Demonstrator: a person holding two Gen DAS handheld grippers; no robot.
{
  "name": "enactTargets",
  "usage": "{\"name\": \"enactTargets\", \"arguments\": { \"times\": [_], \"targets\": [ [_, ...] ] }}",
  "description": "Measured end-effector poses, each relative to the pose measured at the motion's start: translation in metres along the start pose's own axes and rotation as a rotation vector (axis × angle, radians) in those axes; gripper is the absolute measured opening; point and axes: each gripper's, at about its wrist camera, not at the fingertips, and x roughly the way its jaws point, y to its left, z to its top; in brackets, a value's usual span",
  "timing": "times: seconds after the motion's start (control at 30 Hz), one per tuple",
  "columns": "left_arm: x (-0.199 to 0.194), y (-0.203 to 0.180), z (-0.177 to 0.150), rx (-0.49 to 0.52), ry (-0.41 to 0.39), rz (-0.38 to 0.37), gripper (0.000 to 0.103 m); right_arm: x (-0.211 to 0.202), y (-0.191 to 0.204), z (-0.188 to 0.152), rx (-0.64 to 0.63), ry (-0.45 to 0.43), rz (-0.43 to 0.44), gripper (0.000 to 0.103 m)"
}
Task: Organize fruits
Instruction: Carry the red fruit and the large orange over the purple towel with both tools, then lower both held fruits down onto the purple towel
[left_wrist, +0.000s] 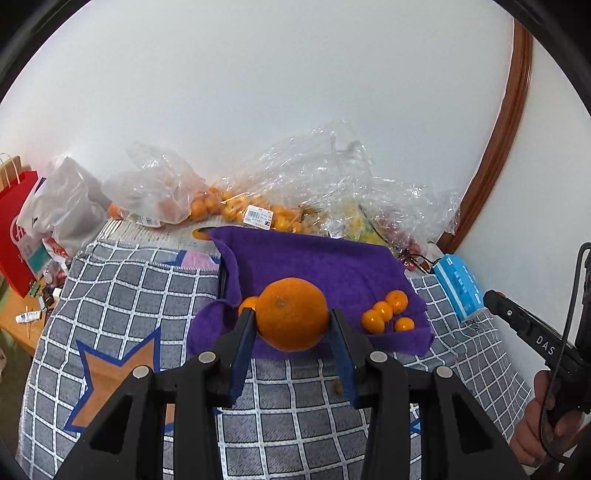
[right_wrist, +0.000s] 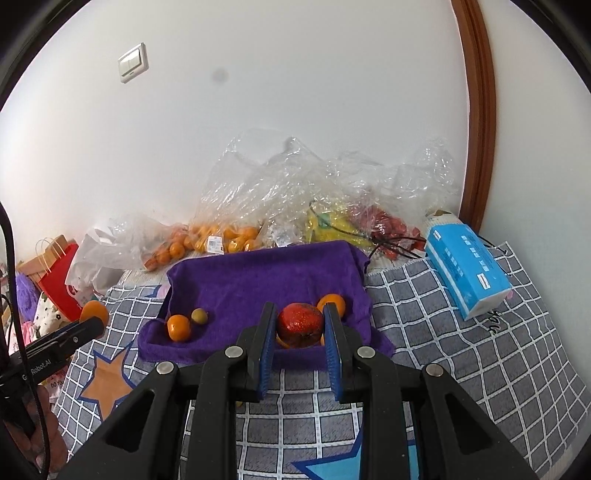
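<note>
The left gripper (left_wrist: 291, 323) is clamped on a big orange (left_wrist: 291, 314), with one blue pad (left_wrist: 242, 354) pressing on each side of the fruit. It holds the orange above the near edge of the purple towel (left_wrist: 314, 258). The right gripper (right_wrist: 300, 325) has its two fingers on both sides of a red fruit (right_wrist: 300, 325) and touches it on each side; the fruit is at the near right part of the purple towel. Just behind the red fruit, on the towel, is a small orange (right_wrist: 332, 301). At the near left part of the towel lie one mandarin (right_wrist: 178, 327) and a small greenish fruit (right_wrist: 199, 315), close together. In the left view, four small mandarins (left_wrist: 386, 312) are in a group on the right part of the towel. Behind the towel, against the wall, are clear plastic bags (right_wrist: 295, 173) with many mandarins and other fruits inside. To the right of the towel a blue tissue pack (right_wrist: 467, 266) lies on the checked blanket (right_wrist: 480, 350).
</note>
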Motion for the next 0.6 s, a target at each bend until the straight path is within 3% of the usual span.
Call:
{"name": "enactTargets", "arguments": {
  "times": [0.6],
  "targets": [
    [0.016, -0.003, 0.018, 0.004, 0.002, -0.005, 0.039, 0.02, -0.005, 0.015, 0.004, 0.006, 0.001, 0.025]
  ]
}}
